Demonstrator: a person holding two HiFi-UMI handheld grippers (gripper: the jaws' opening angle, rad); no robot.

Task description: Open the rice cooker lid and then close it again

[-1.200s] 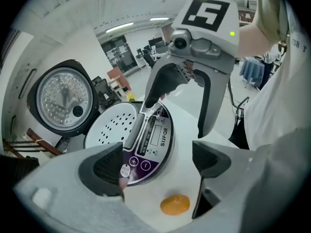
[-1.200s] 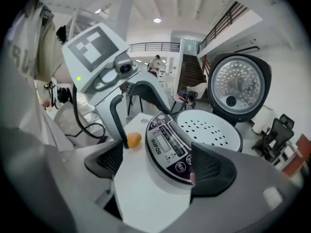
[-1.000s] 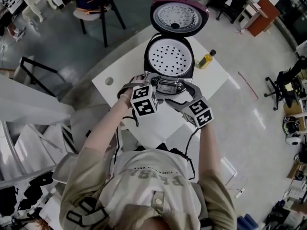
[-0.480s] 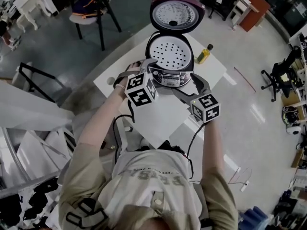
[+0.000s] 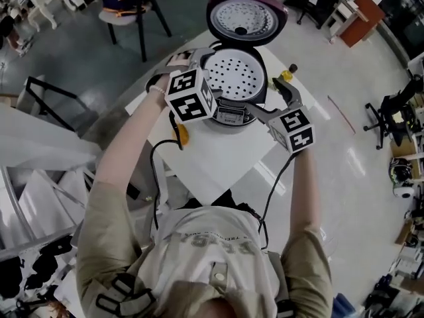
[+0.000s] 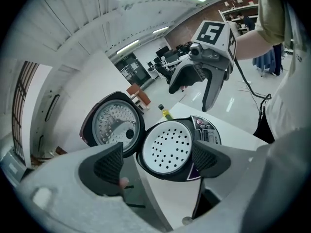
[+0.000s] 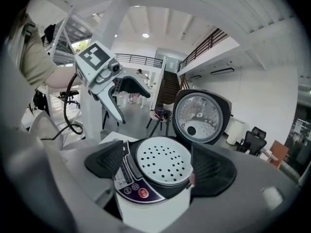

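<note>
Head view: person's torso at 6 o'clock, both arms reaching out toward 12.

- Left tool (image 5: pixel 195 59): raised at the 10 o'clock side of the rice cooker (image 5: pixel 228 116). In the left gripper view (image 6: pixel 155 161) the jaws stand wide apart and released, with nothing between the pads. Cooker and lid show beyond the gap.
- Right tool (image 5: pixel 275 98): at the cooker's 4 o'clock, just beside the body. In the right gripper view (image 7: pixel 158 166) the jaws are also spread and released. The cooker's front sits framed between the pads. Can't tell whether the right pad touches the rim.
- Worktop (image 5: pixel 212 158): white. The cooker stands toward its far edge, 12 o'clock from the person, control panel (image 5: pixel 230 116) facing them.
- Perforated white plate (image 5: pixel 232 78) sits in the cooker's mouth.
- Lid (image 5: pixel 246 18): fully open, swung back on the hinge at the cooker's 12 o'clock, metal inner face up.
- Small yellow bottle (image 5: pixel 291 69), dark cap: on the worktop at the cooker's 3 o'clock, partly behind the right tool.
- Chair (image 5: pixel 129 5) on the floor past the worktop, about 11 o'clock.
</note>
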